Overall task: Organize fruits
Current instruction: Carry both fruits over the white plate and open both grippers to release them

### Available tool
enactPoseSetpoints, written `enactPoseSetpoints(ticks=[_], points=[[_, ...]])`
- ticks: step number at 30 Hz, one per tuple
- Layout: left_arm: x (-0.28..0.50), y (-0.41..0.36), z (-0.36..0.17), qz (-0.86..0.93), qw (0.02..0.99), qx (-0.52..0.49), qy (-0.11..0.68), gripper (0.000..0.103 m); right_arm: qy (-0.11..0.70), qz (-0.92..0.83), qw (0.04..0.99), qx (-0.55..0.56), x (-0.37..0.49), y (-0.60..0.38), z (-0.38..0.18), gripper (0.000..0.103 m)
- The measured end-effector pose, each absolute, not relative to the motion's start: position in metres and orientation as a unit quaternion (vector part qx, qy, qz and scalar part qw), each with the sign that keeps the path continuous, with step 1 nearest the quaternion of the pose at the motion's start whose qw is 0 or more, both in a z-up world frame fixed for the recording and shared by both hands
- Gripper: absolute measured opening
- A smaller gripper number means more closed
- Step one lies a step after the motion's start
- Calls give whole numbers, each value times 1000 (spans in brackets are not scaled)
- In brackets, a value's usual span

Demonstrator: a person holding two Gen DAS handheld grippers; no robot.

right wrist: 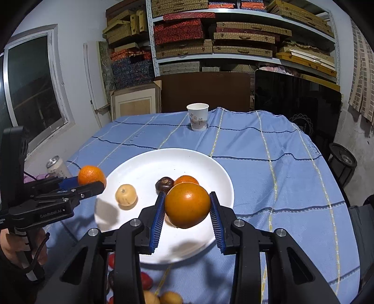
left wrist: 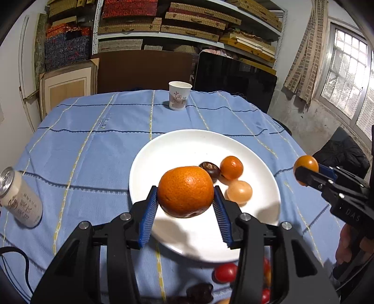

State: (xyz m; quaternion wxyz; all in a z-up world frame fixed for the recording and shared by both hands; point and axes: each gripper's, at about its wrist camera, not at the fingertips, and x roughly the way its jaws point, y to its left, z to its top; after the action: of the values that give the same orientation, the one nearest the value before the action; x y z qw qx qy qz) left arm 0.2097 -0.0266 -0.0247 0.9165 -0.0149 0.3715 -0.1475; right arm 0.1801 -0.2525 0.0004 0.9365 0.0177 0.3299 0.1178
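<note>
The left tool (left wrist: pixel 185 203) grips a dimpled orange (left wrist: pixel 185 190) above the near part of the white plate (left wrist: pixel 187 145). The right tool (right wrist: pixel 187 210) clamps a smooth orange fruit (right wrist: pixel 187 204) over the plate's near rim, ahead of three small fruits.

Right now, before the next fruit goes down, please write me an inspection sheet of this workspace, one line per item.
Surface: table with blue striped cloth, lying flat.
Job's things: white plate holds a small orange, a dark brown fruit and a pale fruit. More fruit waits on the cloth near the plate's front edge, including a red one.
Clutter: paper cup at the far edge; drink can at the left.
Grippers: left gripper holds a large orange over the plate; right gripper holds a smooth orange fruit.
Cables: black cable near the left edge.
Surroundings: shelves of boxes, window.
</note>
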Motion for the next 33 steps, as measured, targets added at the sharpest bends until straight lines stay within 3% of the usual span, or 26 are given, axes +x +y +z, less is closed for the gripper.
enactPoseSetpoints(ticks=[18,22,24,33], points=[[297,-39,-65,-118,897,1,425,47,383,90,919,7,242,-247,-43,38],[291,-36,-56,-108,908,-3,404,75,384,93,919,-1,239,-245,-40,39],[284,-33,-45,-106,915,-7,390,77,375,88,923,-4,234,-245,-35,44],[231,-24,-21,-122,918,-19,377,77,358,94,929,-12,199,-241,-16,45]])
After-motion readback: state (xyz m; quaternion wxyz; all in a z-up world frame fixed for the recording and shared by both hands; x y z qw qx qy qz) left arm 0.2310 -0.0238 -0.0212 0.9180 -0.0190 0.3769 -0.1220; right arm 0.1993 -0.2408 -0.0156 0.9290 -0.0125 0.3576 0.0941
